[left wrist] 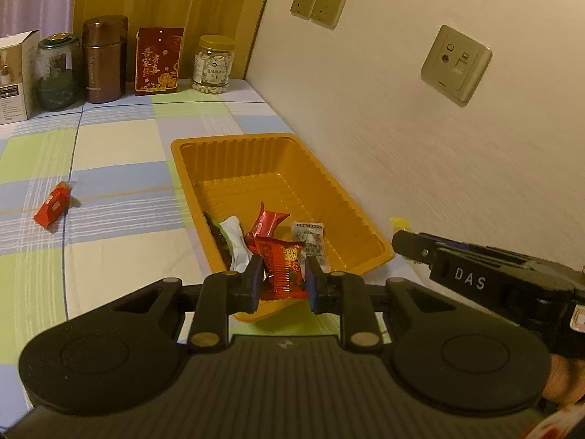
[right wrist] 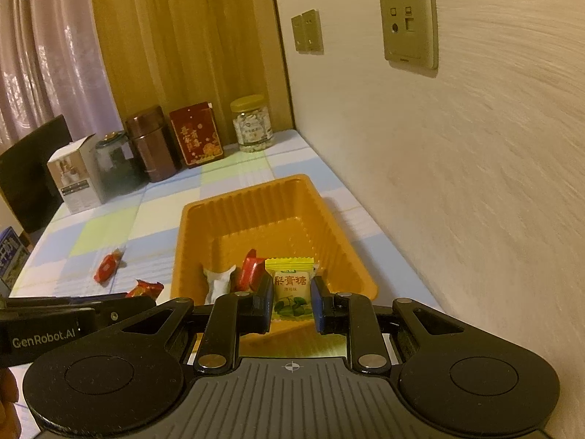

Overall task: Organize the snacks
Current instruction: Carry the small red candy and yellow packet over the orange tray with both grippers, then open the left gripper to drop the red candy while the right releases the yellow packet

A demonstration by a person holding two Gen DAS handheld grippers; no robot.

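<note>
Left wrist view is showing the left tongs (left wrist: 283, 281) pinching a red snack packet (left wrist: 283, 269) between nearly closed jaws, holding it over the near end of the orange tray (left wrist: 351, 201). Just beyond the tips, inside the tray, a white wrapper (left wrist: 236, 241), another red packet (left wrist: 265, 223) and a small clear packet (left wrist: 310, 237) are lying together at the near end; the far half of the tray is showing bare ribbed plastic. Well off to the left of these tongs, a red candy (left wrist: 53, 207) is lying alone on the checked cloth of the table (left wrist: 120, 168). The right tongs (left wrist: 406, 243) are reaching in from the right, level with the tray's near corner. Right wrist view is showing the right tongs (right wrist: 292, 298) clamping a yellow candy (right wrist: 290, 289) with green leaves printed on it, jaws almost fully closed on its sides, the candy hanging over the tray's (right wrist: 226, 219) near rim. To the left of these tongs, the left tool's dark body is crossing the lower edge with its red packet (right wrist: 144, 288) sticking out ahead. Far beyond both tongs, against the wooden panel, a white box (right wrist: 75, 173), a glass jar (right wrist: 115, 162), a brown canister (right wrist: 151, 142), a red box (right wrist: 197, 135) and a yellow-lidded jar (right wrist: 252, 124) are standing in a row.
</note>
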